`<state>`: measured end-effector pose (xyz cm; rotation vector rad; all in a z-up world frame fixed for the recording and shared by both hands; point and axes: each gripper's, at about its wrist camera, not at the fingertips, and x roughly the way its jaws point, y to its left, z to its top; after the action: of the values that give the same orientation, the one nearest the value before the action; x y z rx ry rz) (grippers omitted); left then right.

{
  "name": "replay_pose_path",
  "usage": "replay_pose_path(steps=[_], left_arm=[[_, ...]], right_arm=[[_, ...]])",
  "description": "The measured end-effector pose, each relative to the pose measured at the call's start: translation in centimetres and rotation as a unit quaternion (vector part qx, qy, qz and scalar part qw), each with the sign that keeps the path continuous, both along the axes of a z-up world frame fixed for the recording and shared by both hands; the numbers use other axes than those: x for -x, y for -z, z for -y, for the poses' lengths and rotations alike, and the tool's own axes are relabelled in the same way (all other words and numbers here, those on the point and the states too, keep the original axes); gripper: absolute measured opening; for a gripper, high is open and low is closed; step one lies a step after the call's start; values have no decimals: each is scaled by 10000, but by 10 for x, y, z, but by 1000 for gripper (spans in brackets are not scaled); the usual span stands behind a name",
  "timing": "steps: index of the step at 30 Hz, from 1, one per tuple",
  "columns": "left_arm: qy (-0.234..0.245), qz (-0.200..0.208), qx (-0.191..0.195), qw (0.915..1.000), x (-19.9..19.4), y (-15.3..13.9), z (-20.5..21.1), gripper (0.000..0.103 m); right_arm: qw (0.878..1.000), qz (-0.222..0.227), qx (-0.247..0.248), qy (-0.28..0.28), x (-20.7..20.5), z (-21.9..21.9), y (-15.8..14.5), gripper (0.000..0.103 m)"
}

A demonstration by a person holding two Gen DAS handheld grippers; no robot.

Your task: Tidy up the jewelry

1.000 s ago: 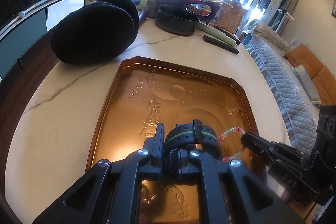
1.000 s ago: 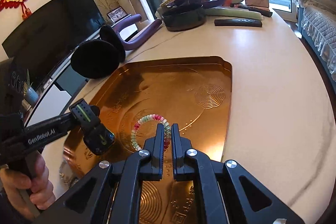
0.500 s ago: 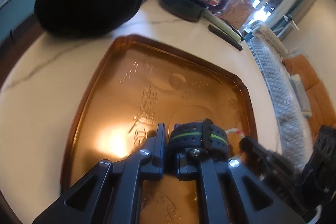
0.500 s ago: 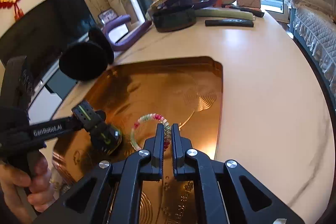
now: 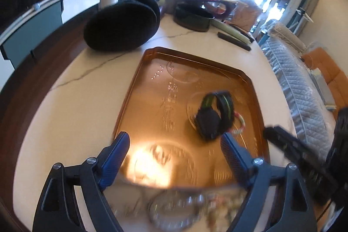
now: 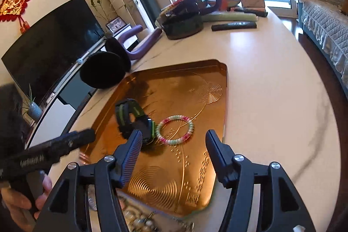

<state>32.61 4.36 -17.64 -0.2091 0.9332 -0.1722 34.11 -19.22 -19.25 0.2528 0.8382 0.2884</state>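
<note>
A black watch with green stripes [image 5: 214, 114] lies on its side on the copper tray [image 5: 134, 101], touching a pink, white and green bead bracelet [image 5: 240, 122]. My left gripper [image 5: 174, 145] hangs above the tray's near end, its jaws opening wide with nothing between them. In the right wrist view the bracelet [image 6: 174, 117] lies flat next to the watch [image 6: 132, 121] on the tray [image 6: 226, 88]. My right gripper [image 6: 174, 138] is above and just short of the bracelet, jaws opening and not touching it. The left gripper [image 6: 65, 145] shows at the left.
Blurred loose jewelry [image 5: 174, 210] [image 6: 137, 219] lies on the marble table in front of the tray. Black fuzzy earmuffs [image 5: 121, 25], a dark round box [image 5: 193, 19] and a remote [image 5: 233, 41] sit at the back. A hand [image 6: 17, 199] holds the left gripper.
Both grippers went from shut to open and drew back and up. The left let go of the watch and the right let go of the bracelet; both now lie on the tray.
</note>
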Motion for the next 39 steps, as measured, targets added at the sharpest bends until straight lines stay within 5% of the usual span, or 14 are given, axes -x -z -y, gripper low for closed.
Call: replay_pose_path(steps=[6,9,10,11,18,19,20,21,27,30,34,39], left_arm=[[104,222,-564,9981,55,-17,-17,80],[228,52,-534,9983,70,-24,-28,45],[299,-34,-400,9987,75,-28,-33,35],[341,-60,-354,9988,79,-30,-35,30],[571,40,-548,9969,99,-24,-33,29],[682,-18,-552,9961,95,-14,-27,22],[822,-116,-580,9949,90,-4,-20,4],[1024,-203,-620,9926,86,7,-9,3],[1622,106,-956,9820,78,22,32,3],[1911,130,-867,9776,73,24,47,8],[2124,266,-975,9719,71,29,60,29],[2132,373,-1063,9705,59,35,64,29]], right_arm=[[9989,280,351,-143,52,-4,-27,58],[9991,199,138,-349,75,0,-37,50],[9990,142,131,-414,81,2,-40,33],[9987,70,119,-495,86,3,-43,21],[9967,-152,339,-728,99,14,-28,19],[9965,-304,289,-724,95,15,-19,19],[9961,-417,274,-730,92,15,-12,18],[9955,-523,283,-732,89,16,-3,16],[9924,-785,248,-919,86,15,18,14],[9931,-646,372,-909,85,20,14,14],[9914,-785,627,-839,82,36,28,14],[9902,-953,319,-964,73,45,37,16]])
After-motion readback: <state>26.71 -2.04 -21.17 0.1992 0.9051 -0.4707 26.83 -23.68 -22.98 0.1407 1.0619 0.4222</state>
